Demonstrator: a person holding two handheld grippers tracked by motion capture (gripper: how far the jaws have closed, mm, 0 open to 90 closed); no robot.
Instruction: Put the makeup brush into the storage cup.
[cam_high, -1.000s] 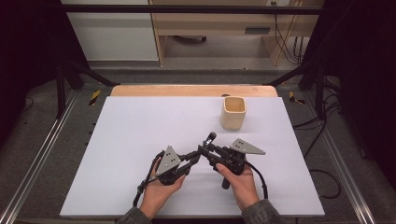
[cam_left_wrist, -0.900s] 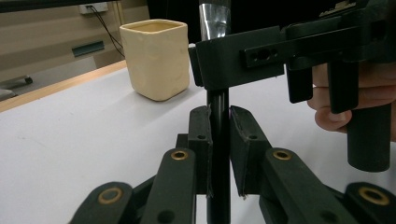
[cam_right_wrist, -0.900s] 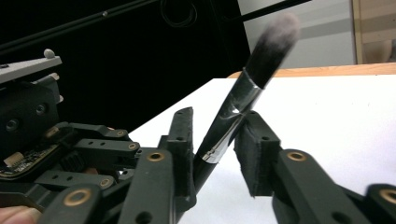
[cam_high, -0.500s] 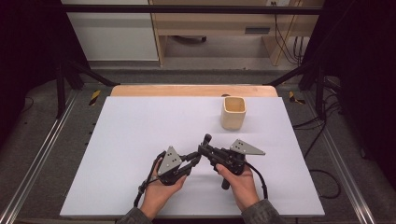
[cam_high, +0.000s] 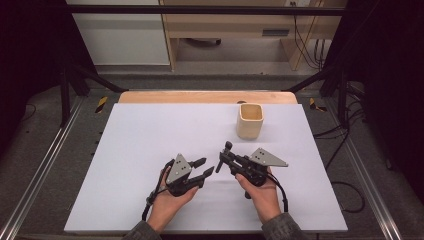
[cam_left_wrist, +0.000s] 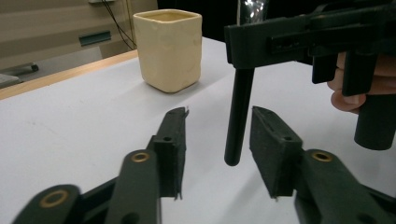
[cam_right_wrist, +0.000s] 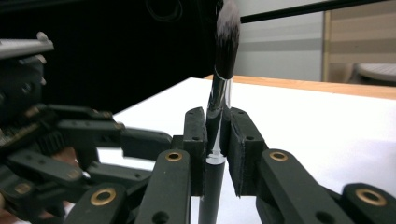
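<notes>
Near table front: brush (cam_right_wrist: 219, 107) held upright, pinched by right gripper (cam_right_wrist: 217, 140) fingers. Left gripper (cam_left_wrist: 217, 149) fingers just spread, handle between, untouched. Handover judged done; next: brush carried to cup (cam_high: 249, 120), bristles kept up.

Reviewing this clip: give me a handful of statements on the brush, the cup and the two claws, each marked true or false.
1. The right claw is shut on the brush. True.
2. The brush stands with its bristles pointing down. False: the bristles are at the top and the handle hangs below the claw.
3. The left claw grips the brush handle. False: its jaws, which have just been opening, stand apart with the handle's end between them, untouched.
4. The cup stands upright on the white table, beyond both claws. True.
5. The brush rests inside the cup. False: it is held above the table, well short of the cup.
</notes>
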